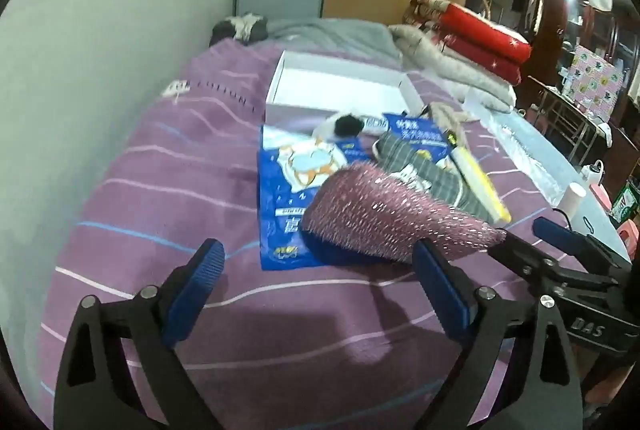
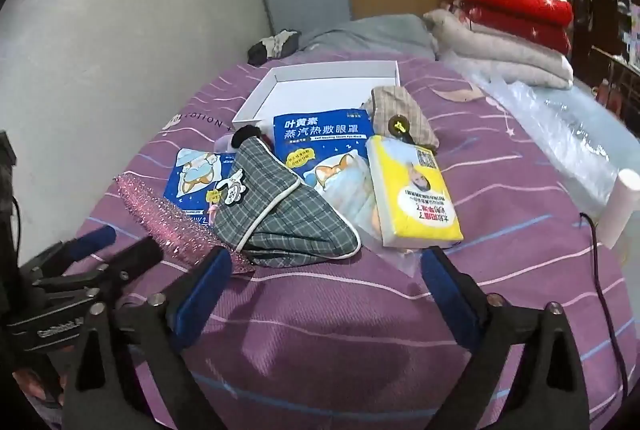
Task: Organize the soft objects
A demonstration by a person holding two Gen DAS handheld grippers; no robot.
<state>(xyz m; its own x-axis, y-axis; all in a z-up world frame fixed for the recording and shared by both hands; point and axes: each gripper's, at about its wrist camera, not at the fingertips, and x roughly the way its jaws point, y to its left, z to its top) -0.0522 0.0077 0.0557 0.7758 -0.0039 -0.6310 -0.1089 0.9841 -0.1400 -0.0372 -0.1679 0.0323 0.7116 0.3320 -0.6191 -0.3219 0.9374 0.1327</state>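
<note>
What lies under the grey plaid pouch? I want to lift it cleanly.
The grey plaid pouch overlaps two blue eye-mask packets and the pink glittery item, all on the purple bedspread. Anything directly beneath its middle is hidden.

The pink spiky cloth [image 1: 384,214] covers the near corner of a blue packet [image 1: 288,198], and its print there is hidden. The plaid mask [image 2: 276,210] overlaps both blue packets. The yellow pack [image 2: 412,194] hides part of the brown pouch [image 2: 400,110]. A black tuft [image 1: 348,124] is too blurred to identify. The cable [image 2: 612,310] runs off the near right edge.
</note>
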